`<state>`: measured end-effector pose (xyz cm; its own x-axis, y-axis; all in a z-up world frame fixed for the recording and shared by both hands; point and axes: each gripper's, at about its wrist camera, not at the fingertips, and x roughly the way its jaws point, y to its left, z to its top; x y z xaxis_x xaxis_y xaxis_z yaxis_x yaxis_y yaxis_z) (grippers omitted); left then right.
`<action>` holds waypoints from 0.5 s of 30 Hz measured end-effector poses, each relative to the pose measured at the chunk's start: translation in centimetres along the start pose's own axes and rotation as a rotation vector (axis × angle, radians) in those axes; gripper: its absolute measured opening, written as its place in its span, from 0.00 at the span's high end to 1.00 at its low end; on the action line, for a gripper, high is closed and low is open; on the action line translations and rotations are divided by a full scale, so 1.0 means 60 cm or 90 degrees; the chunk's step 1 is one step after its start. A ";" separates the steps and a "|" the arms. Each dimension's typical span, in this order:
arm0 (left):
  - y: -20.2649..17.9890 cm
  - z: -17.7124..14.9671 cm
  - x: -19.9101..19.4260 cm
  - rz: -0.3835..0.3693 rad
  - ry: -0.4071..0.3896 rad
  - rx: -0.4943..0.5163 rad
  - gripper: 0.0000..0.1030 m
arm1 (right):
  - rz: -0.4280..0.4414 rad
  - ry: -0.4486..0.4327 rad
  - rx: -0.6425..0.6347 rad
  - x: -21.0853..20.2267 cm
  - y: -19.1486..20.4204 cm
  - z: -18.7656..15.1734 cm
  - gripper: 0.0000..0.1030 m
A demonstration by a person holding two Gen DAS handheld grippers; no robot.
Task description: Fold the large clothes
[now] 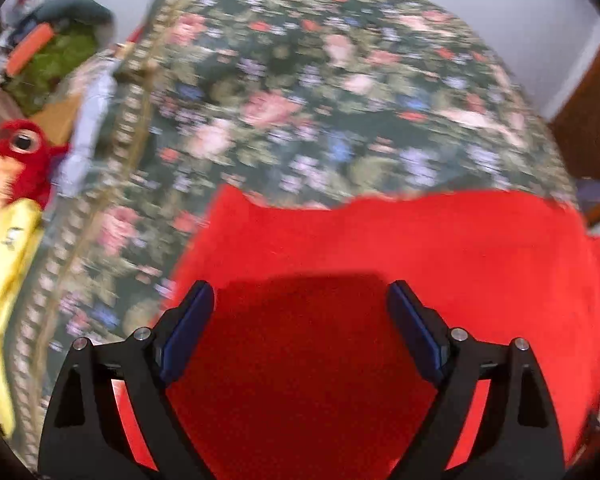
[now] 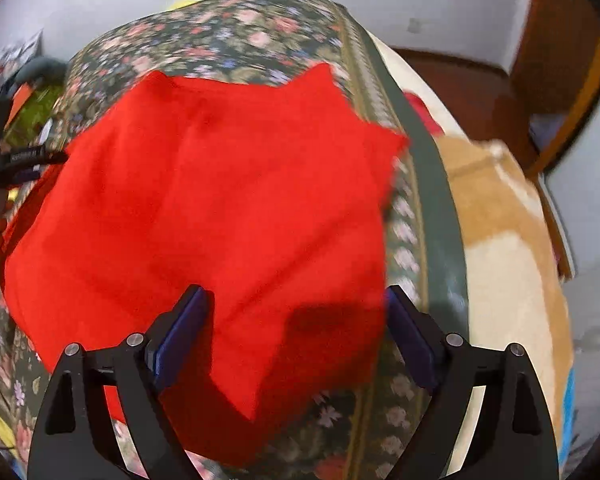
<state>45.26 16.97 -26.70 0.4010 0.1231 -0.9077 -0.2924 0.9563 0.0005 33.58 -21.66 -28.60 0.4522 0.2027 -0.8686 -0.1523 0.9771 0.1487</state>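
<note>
With both the left tool (image 1: pixel 300 300) and the right tool (image 2: pixel 296 304) gaping wide and empty over the red garment (image 2: pixel 204 208) spread on the flowered bed (image 1: pixel 300 80), a shallow pinch might catch the bedspread too.

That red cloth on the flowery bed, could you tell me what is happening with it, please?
A person is folding a red cloth spread on a floral bedspread, using a handheld claw in each hand. The left claw and the right claw both point down over the cloth with jaws wide open, gripping nothing. The cloth lies loosely on the bed, its corners sticking out unevenly. A red stuffed toy sits off to the side.
</note>
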 end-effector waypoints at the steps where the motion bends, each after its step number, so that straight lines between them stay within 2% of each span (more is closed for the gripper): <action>1: 0.009 0.001 0.004 0.014 0.004 -0.003 0.14 | 0.009 0.005 0.020 0.000 -0.010 -0.003 0.15; 5: 0.044 -0.023 0.000 0.008 0.013 -0.022 0.14 | 0.062 0.025 0.104 -0.001 -0.047 -0.020 0.15; 11: 0.057 -0.099 -0.042 0.010 0.006 0.030 0.14 | 0.025 0.019 0.082 -0.015 -0.032 -0.034 0.15; 15: 0.075 -0.164 -0.057 0.009 0.012 0.044 0.13 | 0.023 0.022 0.083 -0.013 -0.042 -0.044 0.15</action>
<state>34.01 18.22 -27.73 0.3803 0.1326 -0.9153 -0.2369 0.9706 0.0422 31.32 -24.44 -29.54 0.4178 0.2375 -0.8770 -0.0506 0.9698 0.2385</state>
